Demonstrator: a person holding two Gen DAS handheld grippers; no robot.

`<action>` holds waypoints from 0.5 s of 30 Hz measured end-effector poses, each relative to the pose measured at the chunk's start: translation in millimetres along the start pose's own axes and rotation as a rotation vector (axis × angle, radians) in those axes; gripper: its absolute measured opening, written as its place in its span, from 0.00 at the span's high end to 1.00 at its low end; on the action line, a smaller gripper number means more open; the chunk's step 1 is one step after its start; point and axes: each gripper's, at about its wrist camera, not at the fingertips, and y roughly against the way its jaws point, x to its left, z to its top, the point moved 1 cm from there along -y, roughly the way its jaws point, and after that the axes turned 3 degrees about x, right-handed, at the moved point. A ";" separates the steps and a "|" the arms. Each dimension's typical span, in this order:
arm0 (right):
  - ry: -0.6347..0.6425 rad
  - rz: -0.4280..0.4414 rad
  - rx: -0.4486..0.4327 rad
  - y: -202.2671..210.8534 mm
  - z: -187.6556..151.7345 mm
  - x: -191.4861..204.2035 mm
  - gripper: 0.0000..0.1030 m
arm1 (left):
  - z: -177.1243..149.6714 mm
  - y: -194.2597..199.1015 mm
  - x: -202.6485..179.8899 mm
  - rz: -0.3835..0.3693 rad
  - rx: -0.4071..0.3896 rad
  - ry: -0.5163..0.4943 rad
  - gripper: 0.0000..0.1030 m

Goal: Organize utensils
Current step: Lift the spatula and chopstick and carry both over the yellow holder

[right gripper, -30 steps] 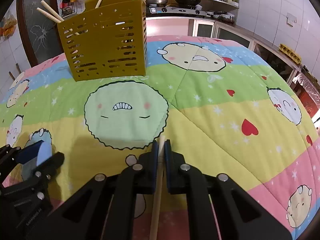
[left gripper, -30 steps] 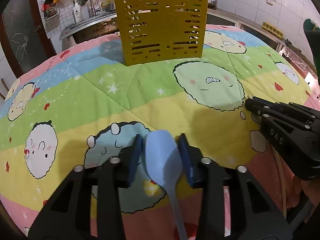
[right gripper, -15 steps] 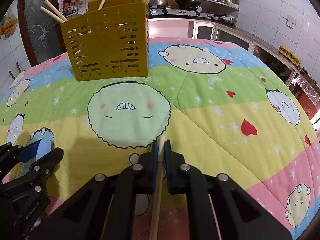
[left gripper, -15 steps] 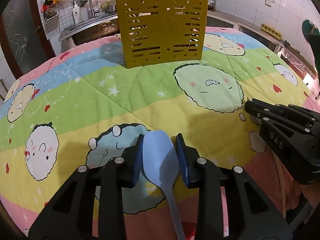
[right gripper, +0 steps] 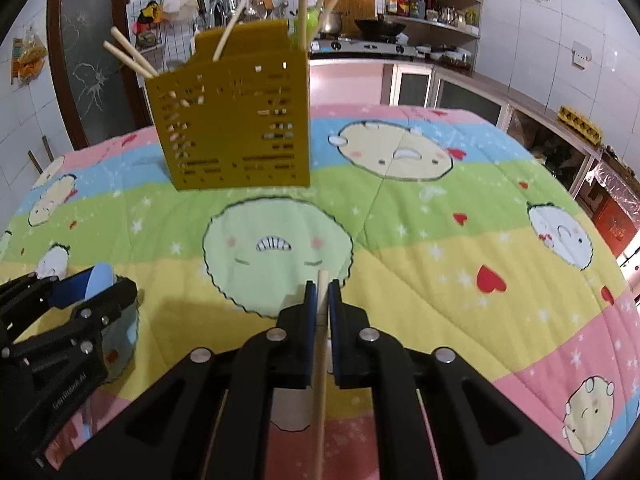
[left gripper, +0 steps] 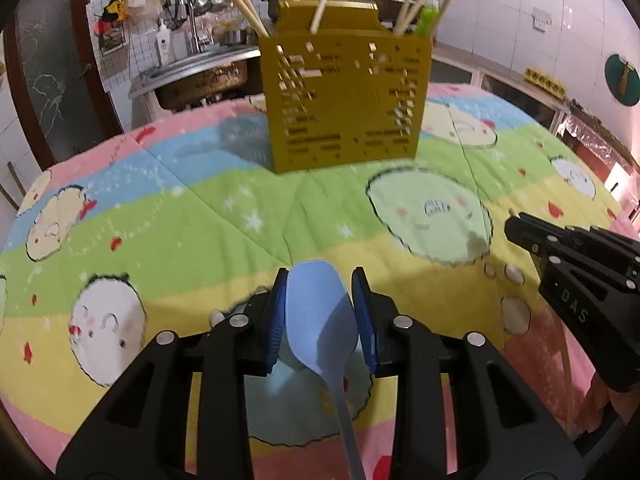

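Note:
My left gripper (left gripper: 320,312) is shut on a light blue spoon (left gripper: 320,320), bowl forward, held above the cartoon quilt (left gripper: 160,216). My right gripper (right gripper: 322,304) is shut on a wooden chopstick (right gripper: 321,360) that points forward. A yellow slotted utensil holder (left gripper: 346,100) stands at the far side of the table with several chopsticks and a green utensil in it; it also shows in the right wrist view (right gripper: 236,128). The right gripper appears at the right of the left wrist view (left gripper: 576,280). The left gripper appears at the lower left of the right wrist view (right gripper: 60,320).
The table is covered by the quilt (right gripper: 440,240). Behind it are a sink counter (left gripper: 192,76), hanging kitchen tools, a stove with pots (right gripper: 372,36) and cabinets along the right.
Both grippers have risen and tilted up with their utensils. The left pads have closed tighter on the spoon. The holder now sits higher and nearer in both views.

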 end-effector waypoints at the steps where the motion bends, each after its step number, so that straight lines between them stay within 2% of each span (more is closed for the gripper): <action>1: -0.001 0.001 -0.007 1.6 2.0 -0.4 0.94 | 3.8 3.5 2.1 0.005 -0.015 0.002 0.70; 15: -0.020 0.036 -0.153 40.0 39.7 -4.9 0.94 | 47.7 43.2 22.3 -0.001 -0.187 0.059 0.70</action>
